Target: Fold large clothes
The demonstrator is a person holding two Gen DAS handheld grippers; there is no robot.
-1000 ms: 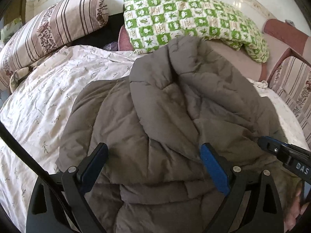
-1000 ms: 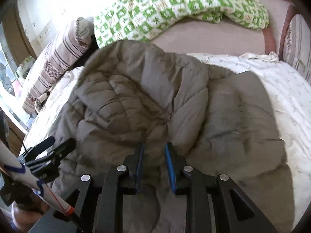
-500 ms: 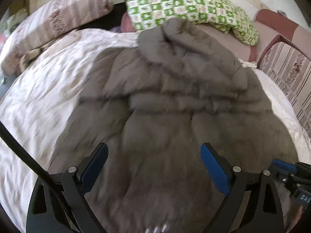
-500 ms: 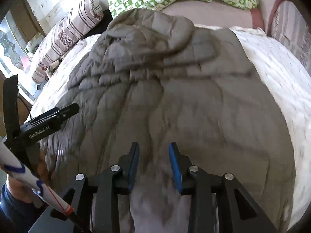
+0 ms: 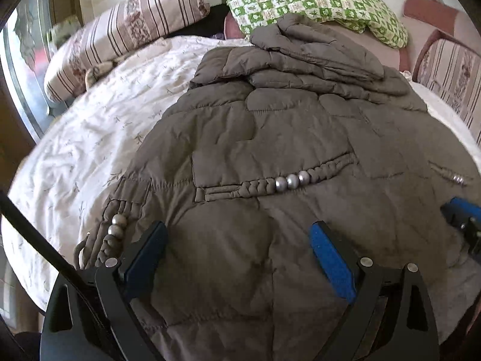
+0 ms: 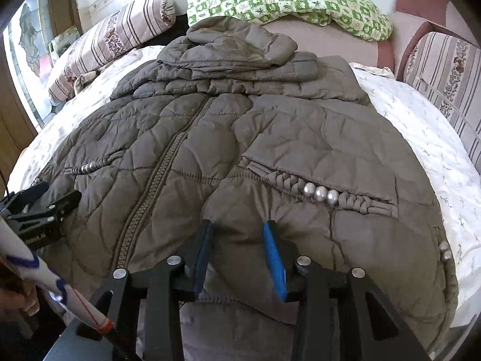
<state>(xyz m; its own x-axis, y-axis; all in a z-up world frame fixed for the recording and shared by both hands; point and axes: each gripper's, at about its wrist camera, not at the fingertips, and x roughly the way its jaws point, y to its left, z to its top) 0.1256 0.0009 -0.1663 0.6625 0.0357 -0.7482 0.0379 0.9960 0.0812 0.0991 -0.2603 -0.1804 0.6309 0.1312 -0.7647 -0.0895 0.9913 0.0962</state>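
A: Any writing to read here?

B: Only one bit. In the right wrist view, at about nine o'clock, the left tongs (image 6: 45, 201) carry small white letters on their black body, cut off by the frame edge: "Robot.AI" is about all that shows.

A: Anything in the left wrist view?

B: No readable text there at all.

daylight from left window (image 5: 27, 69) | sharp | fisheye-bent edges, dark corners
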